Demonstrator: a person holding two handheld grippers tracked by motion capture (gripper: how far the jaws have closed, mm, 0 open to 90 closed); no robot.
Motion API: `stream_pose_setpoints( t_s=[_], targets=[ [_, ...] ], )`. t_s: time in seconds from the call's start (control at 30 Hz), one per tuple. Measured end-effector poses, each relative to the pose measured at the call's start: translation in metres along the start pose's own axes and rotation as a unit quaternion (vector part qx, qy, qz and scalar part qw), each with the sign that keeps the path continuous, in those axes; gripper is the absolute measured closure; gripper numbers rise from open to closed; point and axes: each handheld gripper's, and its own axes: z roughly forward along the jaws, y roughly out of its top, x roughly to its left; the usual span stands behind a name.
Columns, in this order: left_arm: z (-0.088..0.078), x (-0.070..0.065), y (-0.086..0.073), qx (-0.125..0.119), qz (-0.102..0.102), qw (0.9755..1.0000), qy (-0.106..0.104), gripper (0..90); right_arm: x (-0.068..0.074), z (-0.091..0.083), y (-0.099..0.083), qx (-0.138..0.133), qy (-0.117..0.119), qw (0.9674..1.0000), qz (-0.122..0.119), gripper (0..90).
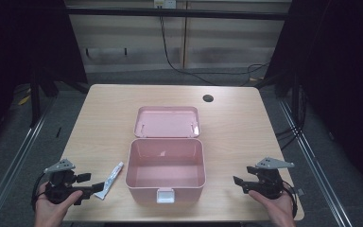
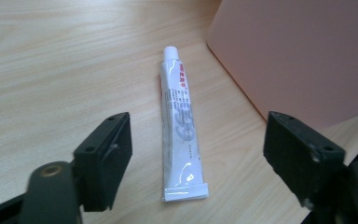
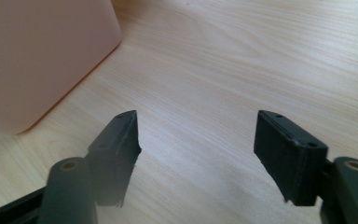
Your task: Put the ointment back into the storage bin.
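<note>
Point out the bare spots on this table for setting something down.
Free: table left of the lid, and right of the box up to the hole. Crowded: tube between left gripper and box.

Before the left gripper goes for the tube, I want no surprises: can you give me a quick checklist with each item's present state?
1. Left gripper jaws open: ok.
2. Tube lined up between those jaws, lying flat, not yet gripped: ok.
3. Tube apart from the pink box: ok, a gap of table shows between them.
4. Box lid folded back, box open: ok.
5. Box inside free for the tube: ok, nothing in it.
6. Right gripper open, holding nothing, apart from the box: ok.
</note>
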Motion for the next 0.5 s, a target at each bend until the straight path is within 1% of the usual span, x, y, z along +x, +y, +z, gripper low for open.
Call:
stream_pose_setpoints(
  t_s=[0.1,0.17,0.23,0.27,0.37,0.4,0.43,0.47,0.5],
  targets=[
    [0.0017,-0.0022,0.0,0.006,0.006,0.9999,0.006,24.9,0.0022,-0.0023,0.0004,-0.008,0.001,1.0,0.002,32.2],
    [0.0027,-0.0035,0.0002,0.008,0.009,0.9999,0.006,25.8,0.0027,-0.0031,0.0005,-0.012,0.001,0.9999,0.002,32.2],
    [0.0036,-0.0063,0.001,0.01,0.018,0.9998,0.004,26.2,0.004,-0.0058,0.0006,-0.027,0.002,0.9996,0.004,32.2],
    [0.0039,-0.0071,0.0011,0.011,0.019,0.9998,0.002,27.3,0.0041,-0.0067,0.0005,-0.028,0.0,0.9996,0.006,32.1],
    [0.0042,-0.0075,0.0013,0.011,0.014,0.9998,-0.013,34.7,0.0042,-0.0075,0.0004,-0.031,0.004,0.9994,0.013,32.1],
    [0.0038,-0.0078,0.0014,0.012,0.013,0.9996,-0.021,35.7,0.0044,-0.0078,0.0006,-0.033,0.004,0.9993,0.014,32.1],
    [0.0027,-0.0084,0.0013,0.01,0.014,0.9992,-0.035,39.2,0.0047,-0.0082,0.0006,-0.036,0.005,0.9992,0.016,32.2],
    [0.0018,-0.0088,0.0015,0.008,0.015,0.9991,-0.039,42.0,0.0054,-0.0092,0.0008,-0.037,0.002,0.9991,0.02,32.2],
    [0.0007,-0.0095,0.0021,0.007,0.013,0.9988,-0.046,40.9,0.0059,-0.0098,0.0008,-0.038,0.001,0.999,0.022,32.2]
  ],
)
